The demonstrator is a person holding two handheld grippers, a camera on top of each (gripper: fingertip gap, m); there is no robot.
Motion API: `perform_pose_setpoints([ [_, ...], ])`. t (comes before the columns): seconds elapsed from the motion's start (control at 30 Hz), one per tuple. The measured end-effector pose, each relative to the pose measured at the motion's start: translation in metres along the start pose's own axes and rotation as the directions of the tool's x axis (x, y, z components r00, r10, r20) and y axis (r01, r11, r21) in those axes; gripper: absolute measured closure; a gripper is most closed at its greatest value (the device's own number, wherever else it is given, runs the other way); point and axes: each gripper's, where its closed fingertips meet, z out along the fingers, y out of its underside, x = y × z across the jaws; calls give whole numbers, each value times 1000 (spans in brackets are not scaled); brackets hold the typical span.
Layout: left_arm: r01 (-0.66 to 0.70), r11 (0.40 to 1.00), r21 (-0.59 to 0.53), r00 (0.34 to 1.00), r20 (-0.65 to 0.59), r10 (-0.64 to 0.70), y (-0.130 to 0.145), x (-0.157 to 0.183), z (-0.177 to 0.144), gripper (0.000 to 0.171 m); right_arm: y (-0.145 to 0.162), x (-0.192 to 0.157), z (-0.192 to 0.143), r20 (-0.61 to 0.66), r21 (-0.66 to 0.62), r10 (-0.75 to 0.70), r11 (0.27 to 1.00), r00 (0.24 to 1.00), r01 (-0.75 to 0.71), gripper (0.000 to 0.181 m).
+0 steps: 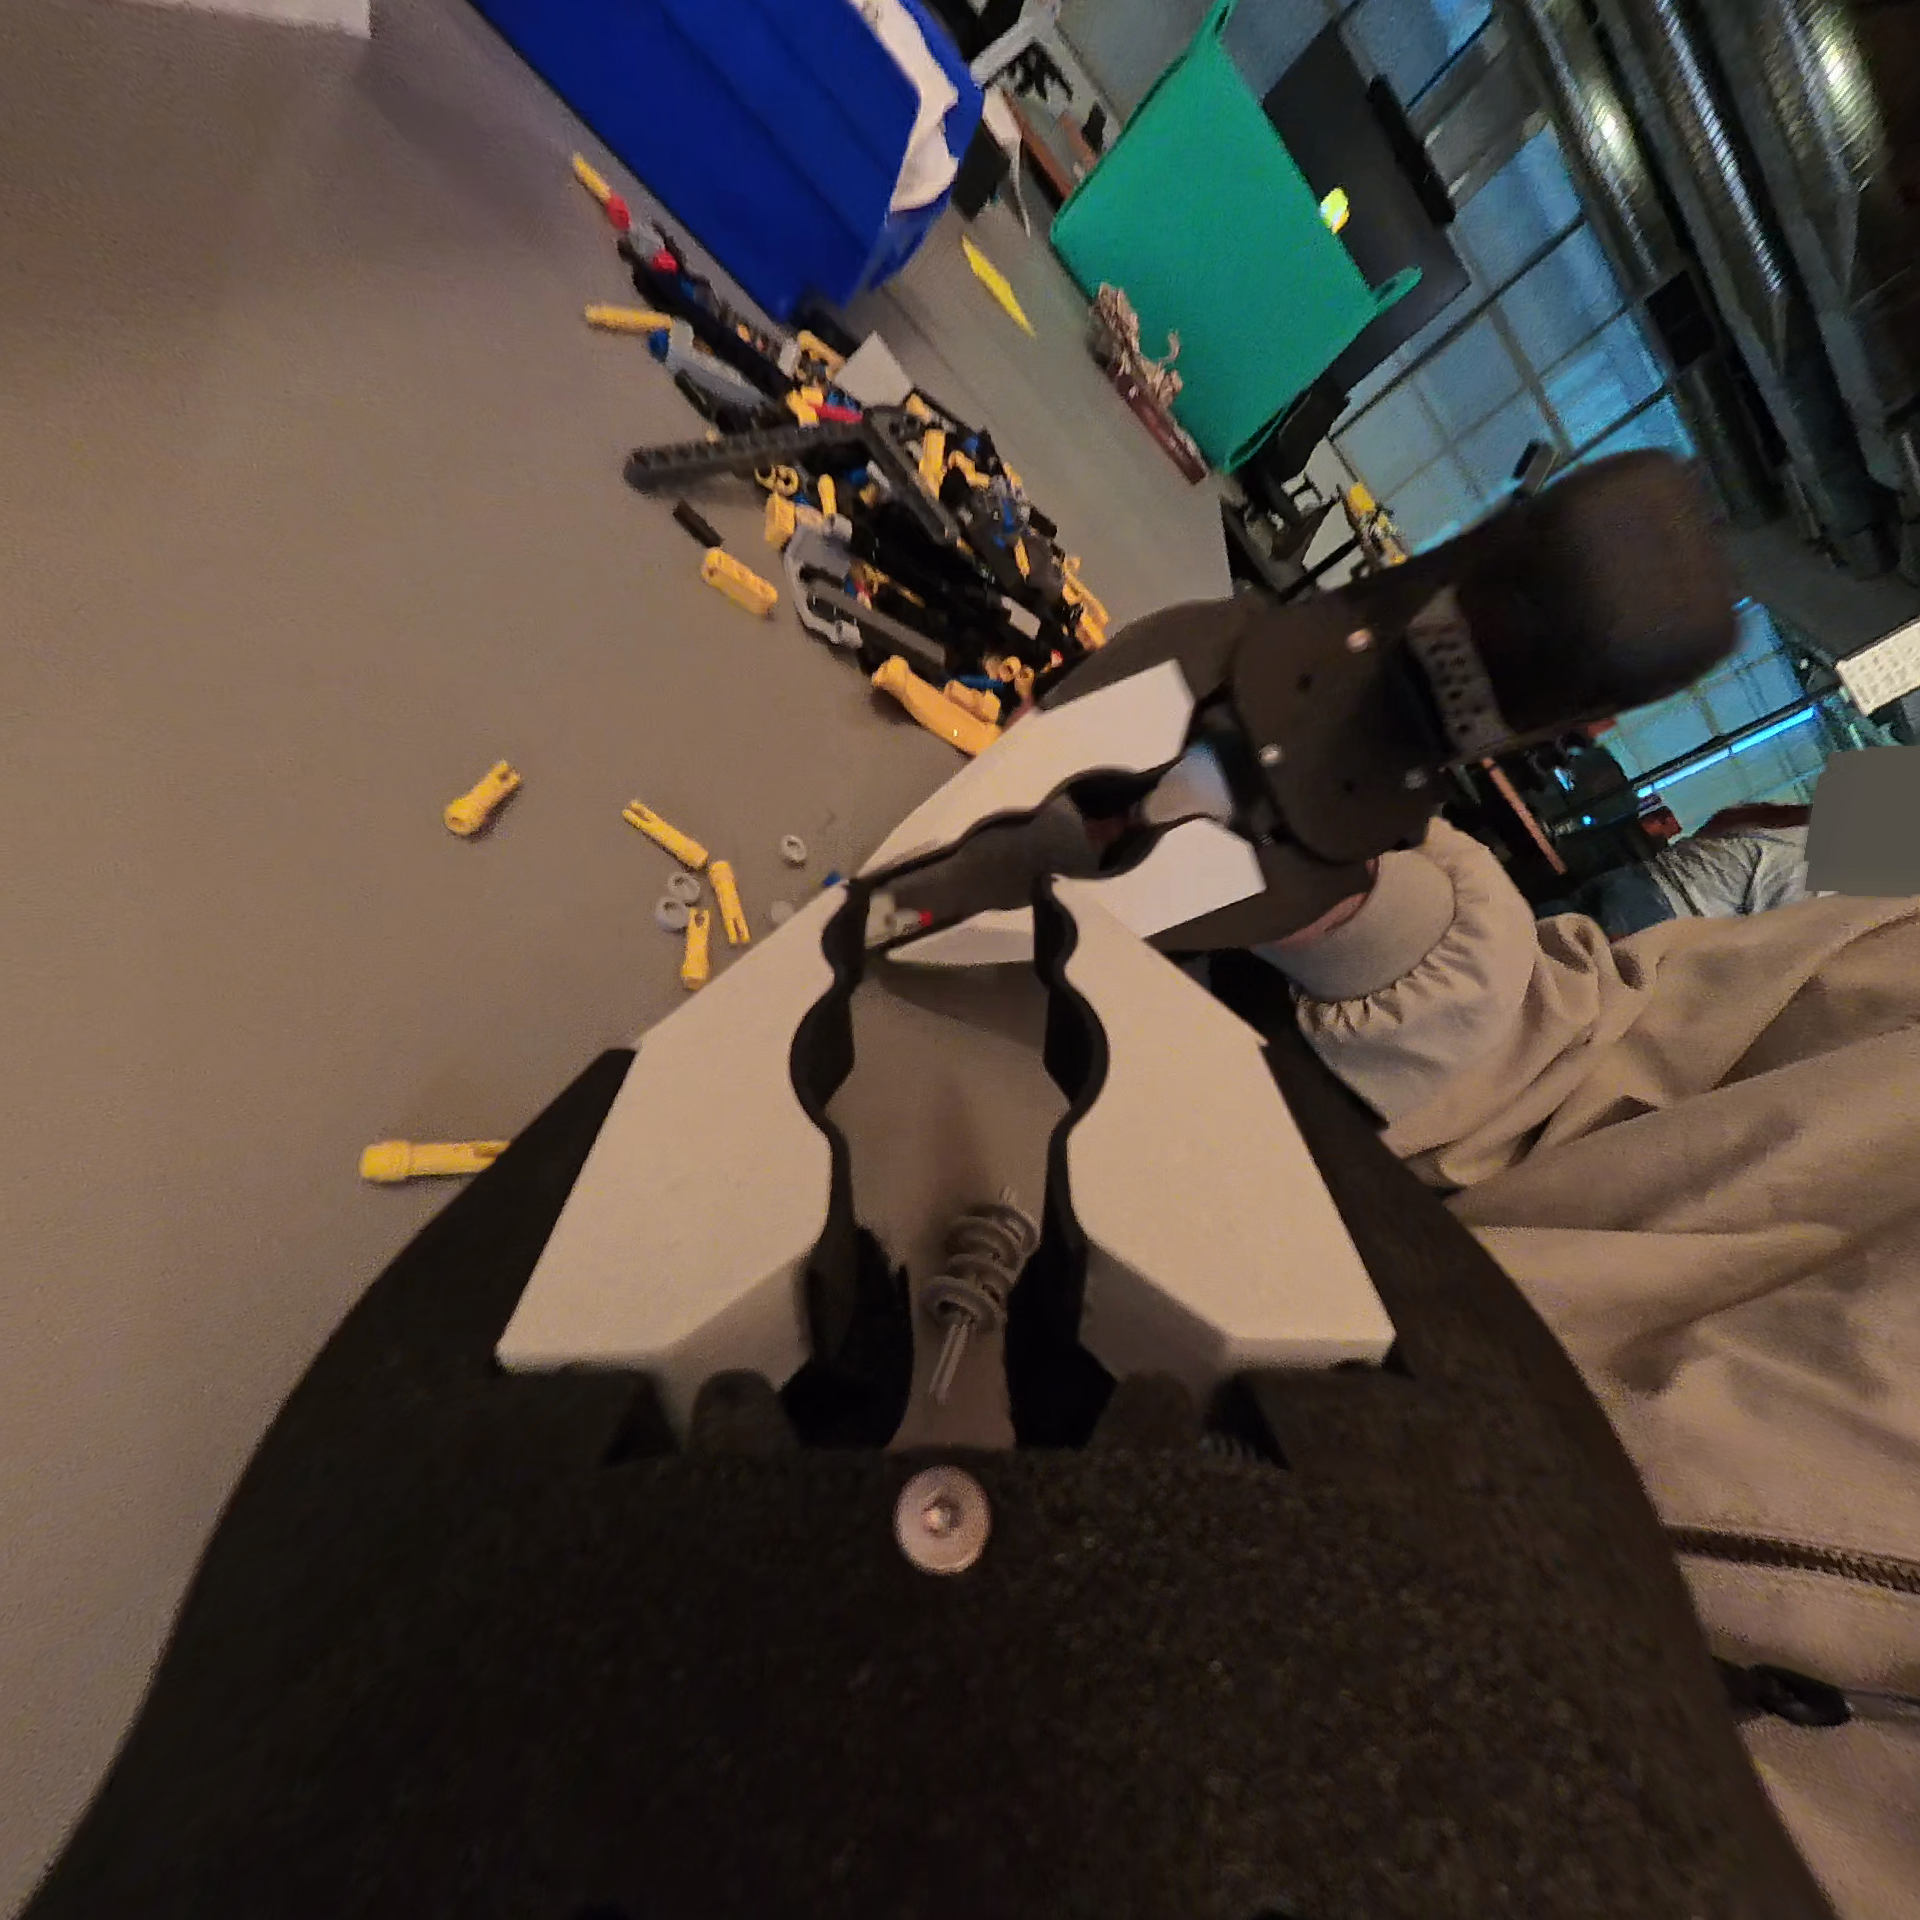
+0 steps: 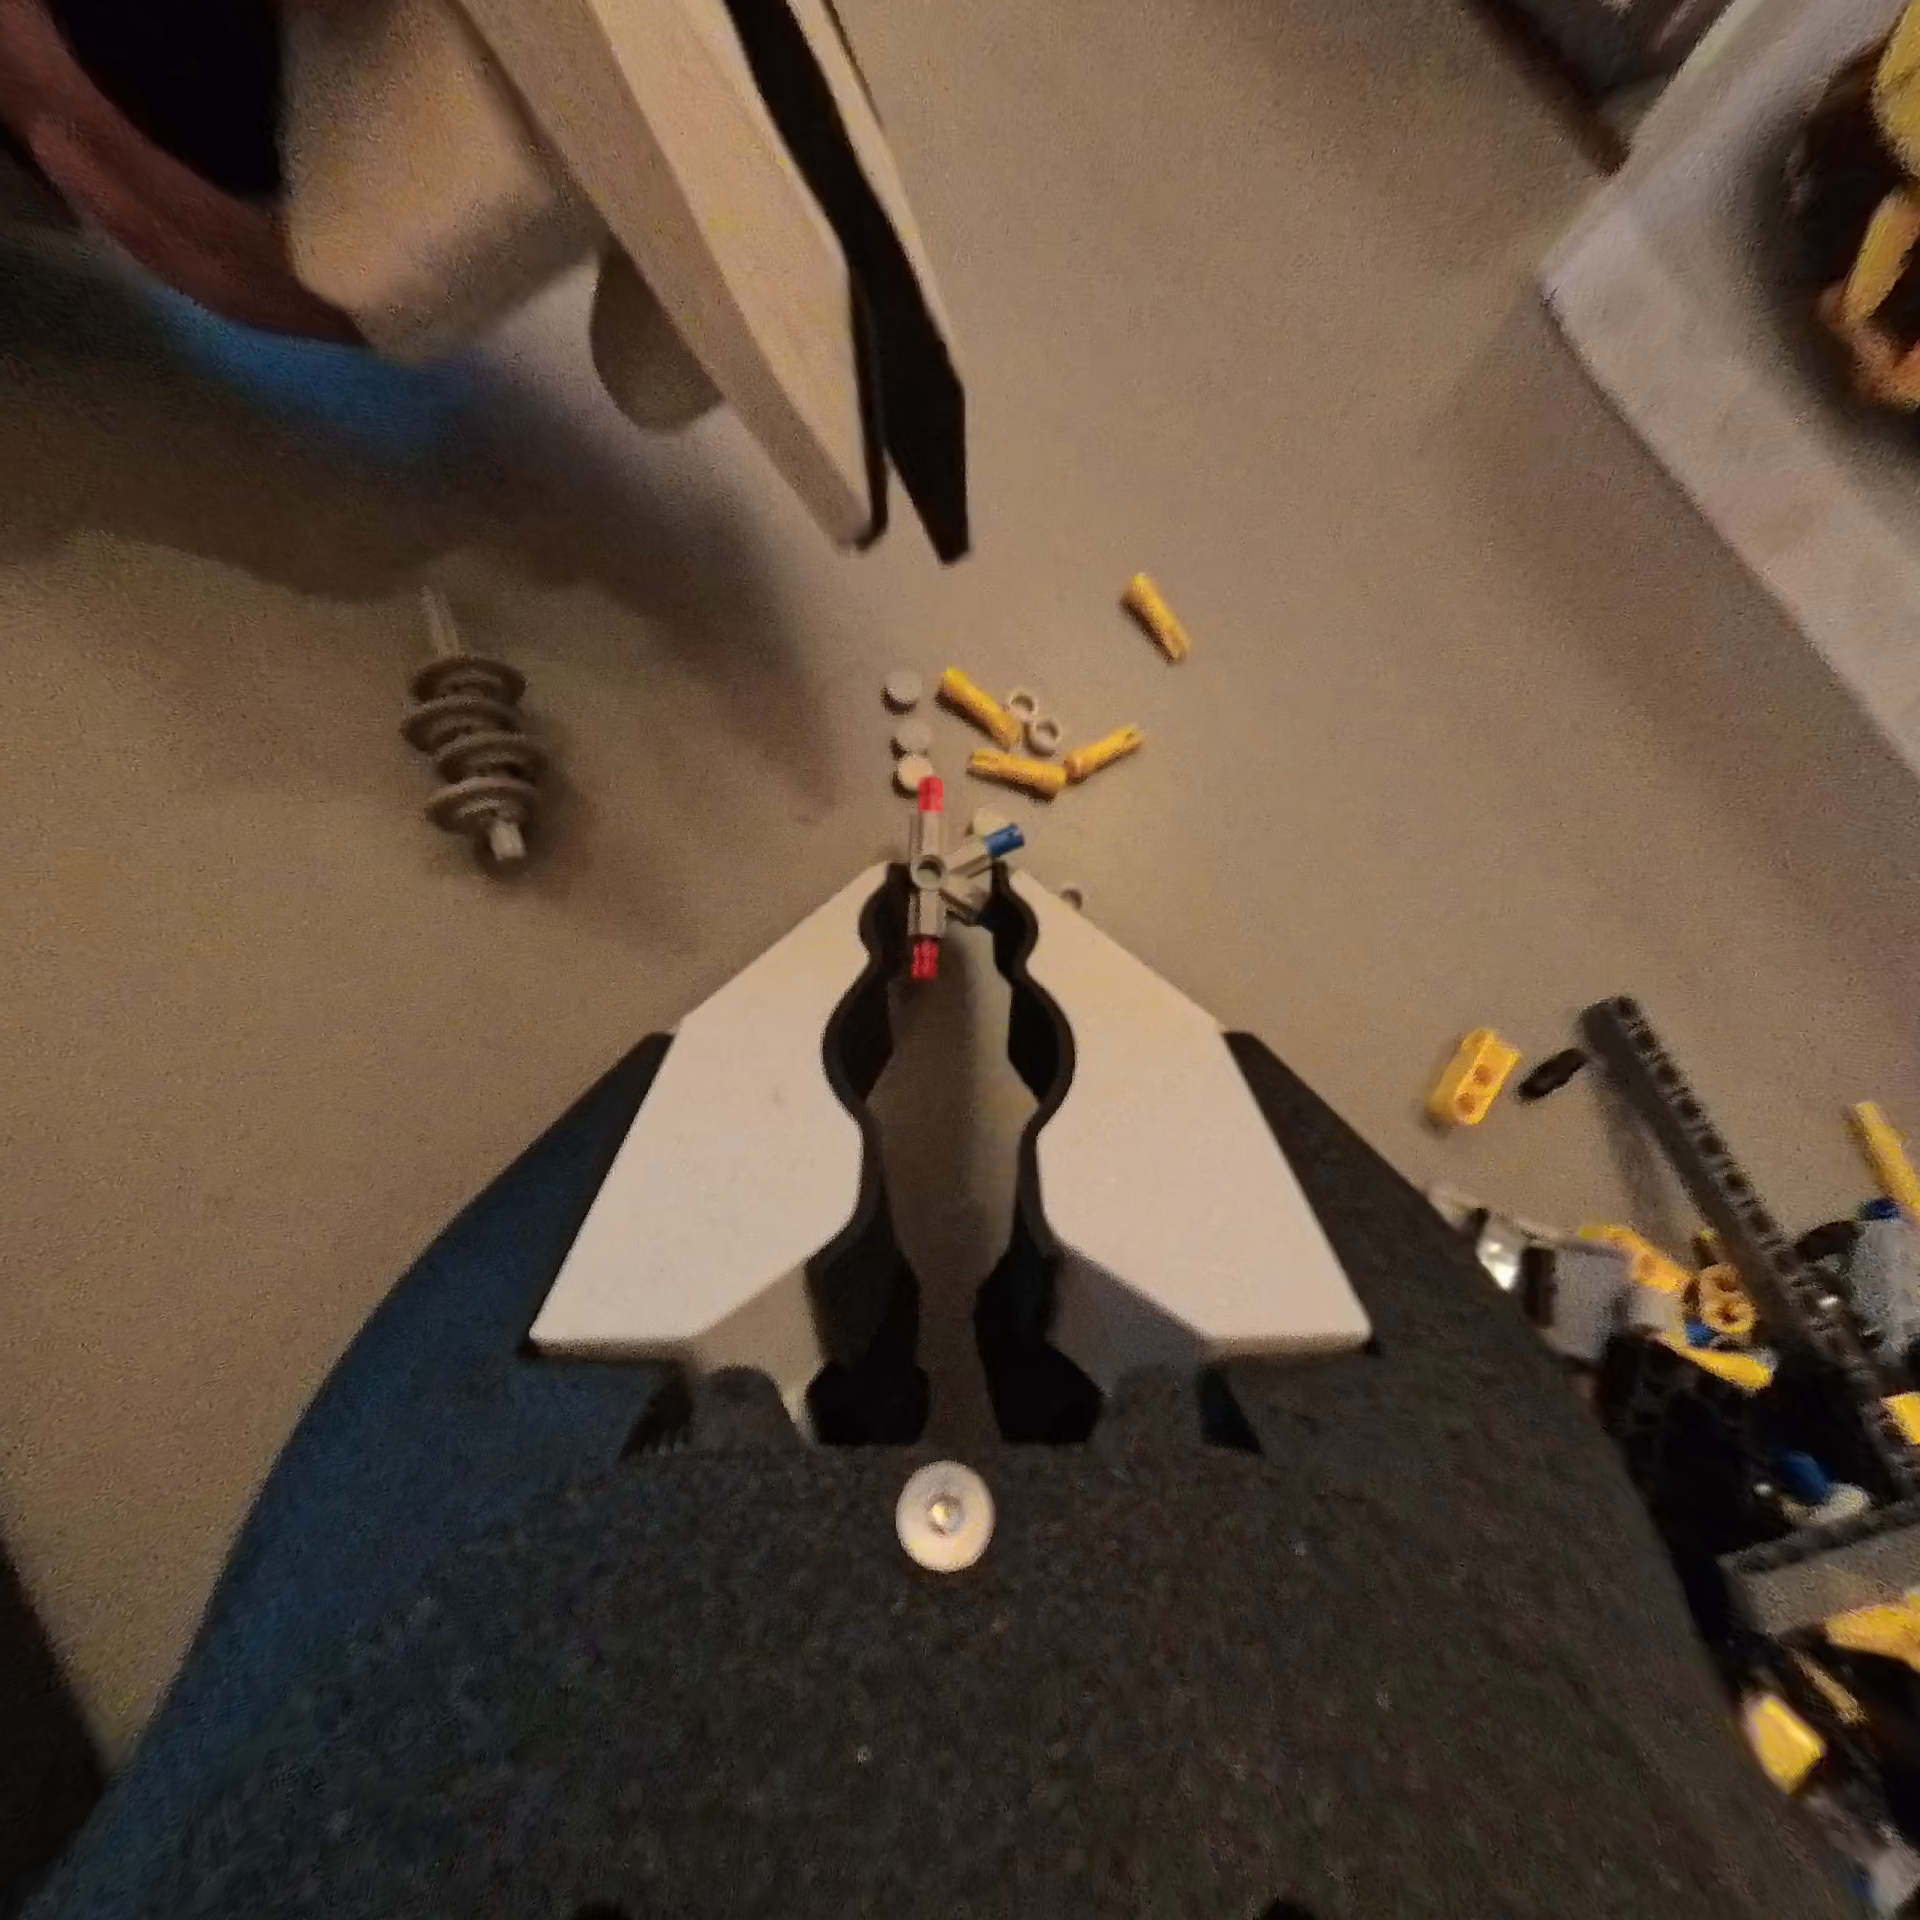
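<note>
My right gripper (image 2: 945,883) is shut on a small grey connector (image 2: 928,868) with red and blue pins sticking out, held just above the grey table. In the left wrist view it (image 1: 894,914) comes in from the right, and its tips with the connector (image 1: 902,920) sit right at my left gripper's fingertips. My left gripper (image 1: 948,891) is open and empty, and it hangs above the table at the top of the right wrist view (image 2: 904,520). A grey coil-spring part (image 1: 977,1278) lies on the table below the left fingers, and it also shows in the right wrist view (image 2: 473,748).
Loose yellow pins and grey rings (image 2: 1023,748) lie just past the right gripper. A pile of black, yellow and grey building parts (image 1: 914,520) lies farther off. A blue bin (image 1: 748,125) stands behind it. A person's beige sleeve (image 1: 1558,1039) is at the right.
</note>
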Motion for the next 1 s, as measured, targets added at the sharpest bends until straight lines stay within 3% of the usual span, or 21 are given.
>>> perform_pose_setpoints([
  [0.07, 15, 1000, -18, 999, -36, -16, 4, 7, 4, 140, -28, 0, -13, -94, 113, -124, 984, 988, 135, 167],
  [0.17, 86, 996, 15, 986, -147, -83, -1, 22, 5, 140, -50, -8, -24, -201, 146, -307, 930, 930, 338, 167],
  [0.23, 123, 992, 20, 976, -184, -117, -2, 25, 4, 141, -60, -9, -29, -243, 166, -340, 908, 908, 384, 167],
  [0.4, 106, 994, 3, 975, -195, -104, 0, 28, 3, 165, -70, -12, -29, -255, 176, -372, 890, 893, 421, 167],
  [0.53, 137, 990, 35, 956, -267, -123, -7, 36, -4, 165, -78, -13, -45, -190, 377, -143, 903, 971, 207, 158],
  [0.6, 127, 991, 40, 947, -302, -109, -8, 43, -4, 165, -84, -18, -55, 32, 474, 52, 878, 998, -61, 153],
  [0.73, 149, 987, 68, 923, -368, -114, -15, 54, -8, 165, -92, -8, -78, 350, 557, 280, 705, 894, -439, 155],
  [0.77, 168, 983, 72, 914, -385, -127, -16, 55, -9, 165, -91, -6, -81, 390, 555, 296, 680, 872, -479, 157],
  [0.87, 185, 979, 83, 903, -407, -136, -19, 56, -11, 165, -83, -19, -71, 437, 482, 288, 725, 852, -492, 166],
  [1.0, 148, 986, 79, 913, -395, -106, -17, 58, -10, 165, -84, -24, -69, 564, 422, 320, 680, 761, -599, 168],
])
